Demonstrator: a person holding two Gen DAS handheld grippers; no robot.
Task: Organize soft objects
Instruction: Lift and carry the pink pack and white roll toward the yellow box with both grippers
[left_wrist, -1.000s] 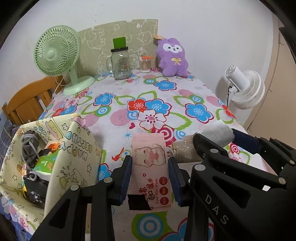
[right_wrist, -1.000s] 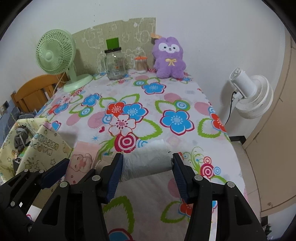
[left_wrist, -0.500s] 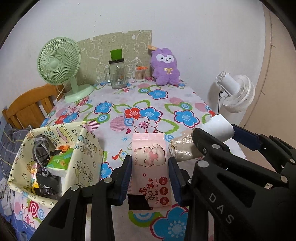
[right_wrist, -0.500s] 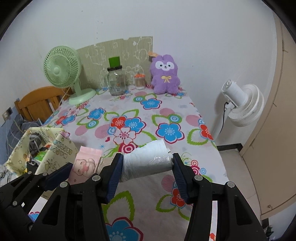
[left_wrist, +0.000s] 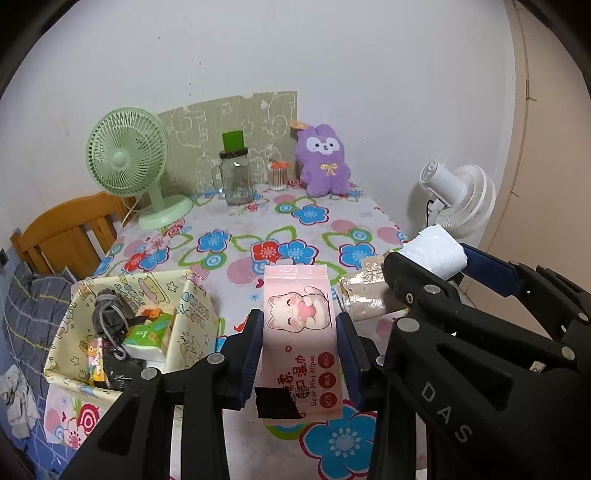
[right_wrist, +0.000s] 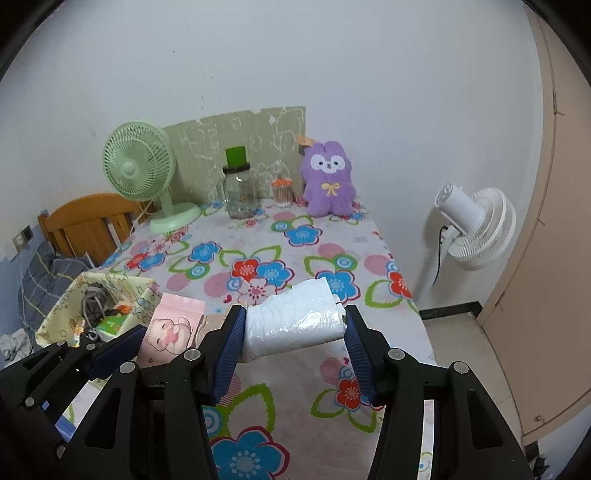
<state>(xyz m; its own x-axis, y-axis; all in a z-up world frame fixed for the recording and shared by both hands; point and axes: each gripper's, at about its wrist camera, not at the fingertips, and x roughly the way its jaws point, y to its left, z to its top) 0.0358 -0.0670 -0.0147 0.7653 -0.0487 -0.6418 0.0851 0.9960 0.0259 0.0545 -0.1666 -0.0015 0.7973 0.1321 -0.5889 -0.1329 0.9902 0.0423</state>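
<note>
My left gripper (left_wrist: 300, 332) is shut on a pink wet-wipes pack (left_wrist: 300, 332) with a cartoon cat, held above the near end of the table. My right gripper (right_wrist: 293, 325) is shut on a white plastic-wrapped soft roll (right_wrist: 293, 325), held above the table to the right of the left gripper. The roll (left_wrist: 432, 254) and the right gripper's black body show at the right of the left wrist view. The pink pack (right_wrist: 173, 325) shows at the left of the right wrist view. A yellow patterned fabric basket (left_wrist: 192, 321) with several soft items stands at the table's near left.
A flowered tablecloth (right_wrist: 295, 236) covers the table. At the far end stand a green desk fan (left_wrist: 127, 162), a glass jar (left_wrist: 236, 181) with a green lid, a small toothpick jar (left_wrist: 277, 175) and a purple plush bunny (left_wrist: 323, 162). A white floor fan (right_wrist: 476, 225) stands right. A wooden chair (left_wrist: 62, 236) is left.
Both grippers have risen and drawn back from the table with their loads; the table and basket look farther and lower now. Both grips are unchanged.
</note>
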